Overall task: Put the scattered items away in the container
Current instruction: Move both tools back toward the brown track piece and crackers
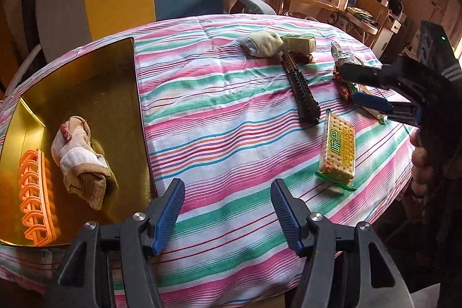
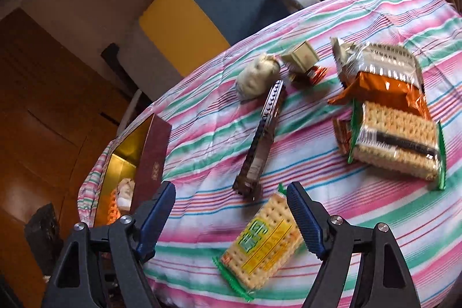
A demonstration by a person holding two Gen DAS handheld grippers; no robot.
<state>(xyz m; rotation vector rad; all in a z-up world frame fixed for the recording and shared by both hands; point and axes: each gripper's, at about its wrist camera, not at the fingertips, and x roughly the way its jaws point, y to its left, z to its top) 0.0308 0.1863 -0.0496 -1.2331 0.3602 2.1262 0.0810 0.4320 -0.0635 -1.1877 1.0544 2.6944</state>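
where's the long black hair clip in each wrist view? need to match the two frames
Left wrist: the black hair clip lies right of centre in the upper half, on the striped cloth, running diagonally away from the camera.
Right wrist: the same clip sits near centre, just beyond the open jaws, slanting up to the right.
Shared landmark: the yellow-label cracker pack lies just beyond the clip's near end in both views.
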